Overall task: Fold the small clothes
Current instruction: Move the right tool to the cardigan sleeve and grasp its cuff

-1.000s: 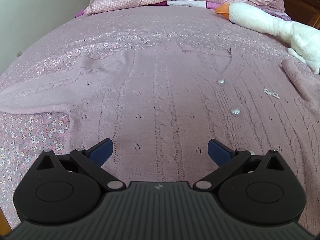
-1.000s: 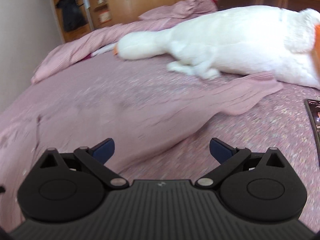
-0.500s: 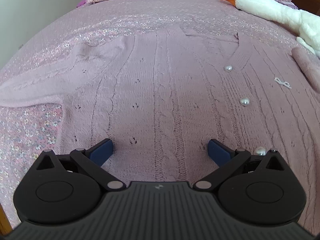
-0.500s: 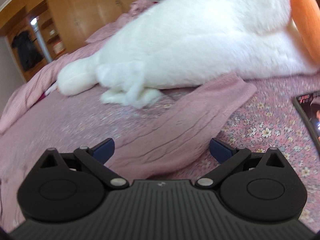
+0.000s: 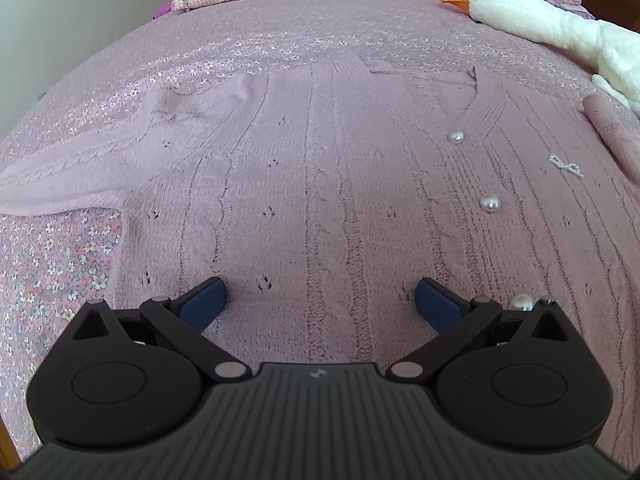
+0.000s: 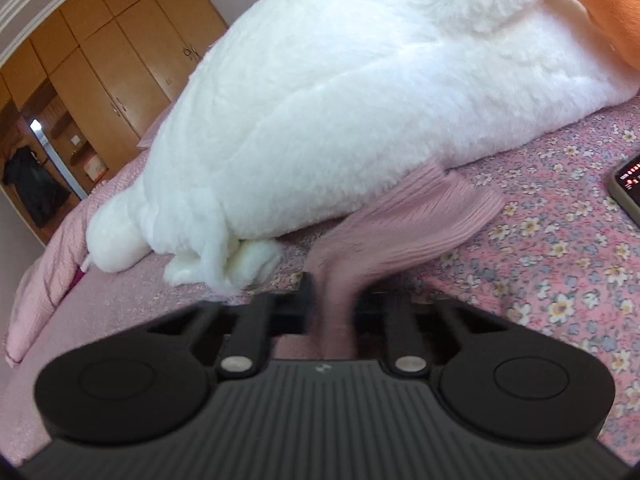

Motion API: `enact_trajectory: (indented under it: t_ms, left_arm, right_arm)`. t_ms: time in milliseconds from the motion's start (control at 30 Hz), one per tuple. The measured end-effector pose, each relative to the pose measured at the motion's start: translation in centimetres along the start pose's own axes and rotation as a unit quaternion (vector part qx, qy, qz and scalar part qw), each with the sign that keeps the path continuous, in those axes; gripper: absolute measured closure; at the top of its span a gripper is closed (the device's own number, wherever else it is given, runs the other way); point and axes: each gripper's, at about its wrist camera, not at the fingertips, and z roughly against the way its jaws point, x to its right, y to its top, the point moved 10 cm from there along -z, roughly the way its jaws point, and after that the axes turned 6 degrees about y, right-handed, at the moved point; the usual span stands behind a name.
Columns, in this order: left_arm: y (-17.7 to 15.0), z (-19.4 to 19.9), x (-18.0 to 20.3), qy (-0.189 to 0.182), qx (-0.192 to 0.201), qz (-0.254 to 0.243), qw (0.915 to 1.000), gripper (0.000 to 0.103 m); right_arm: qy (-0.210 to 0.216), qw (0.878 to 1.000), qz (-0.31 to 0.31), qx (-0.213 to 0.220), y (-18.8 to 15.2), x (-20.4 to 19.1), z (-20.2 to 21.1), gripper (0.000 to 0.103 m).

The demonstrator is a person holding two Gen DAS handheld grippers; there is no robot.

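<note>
While the left gripper stands wide over the flat pink cardigan, the right gripper pinches its sleeve beside the plush goose.

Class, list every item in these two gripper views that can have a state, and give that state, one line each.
Left gripper: open, over the cardigan body.
Right gripper: shut on the sleeve.
Cardigan: spread flat, buttoned.
Sleeve: pinched, cuff against the goose.
Plush goose: lying on its side.
Phone: screen lit.
</note>
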Motion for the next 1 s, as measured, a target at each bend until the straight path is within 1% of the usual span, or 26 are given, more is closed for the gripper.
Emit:
enact_trajectory:
  t_ms: [133, 400, 500, 733, 833, 1000]
  left_arm:
    - [0.0, 0.2, -0.1, 0.0, 0.002, 0.0, 1.0, 0.0]
    - [0.0, 1.0, -0.1, -0.005, 0.007, 0.0, 1.0, 0.0]
    - [0.1, 1.3, -0.5, -0.006, 0.011, 0.001, 0.9999, 0.0]
    - [0.7, 2.4, -2.1, -0.002, 0.019, 0.008, 0.9998, 0.0]
    - [0.9, 2.7, -3.1, 0.004, 0.02, 0.012, 0.9997, 0.0]
    - [1.3, 3.4, -5.1, 0.011, 0.029, 0.024, 0.9992, 0.0]
  right_arm:
    - [0.018, 0.999, 0.018, 0.028, 1.0, -0.6, 2.9, 0.09]
    - [0.035, 0.994, 0.037, 0.096, 4.6, -2.2, 11.0, 0.09]
    - [0.04, 0.992, 0.042, 0.109, 5.2, -2.9, 13.4, 0.091]
    - [0.062, 0.99, 0.049, 0.114, 4.9, -6.2, 15.9, 0.091]
    - [0.086, 0.99, 0.044, 0.105, 4.1, -8.7, 16.4, 0.091]
    - [0.119, 0.987, 0.059, 0.087, 1.9, -14.0, 16.6, 0.091]
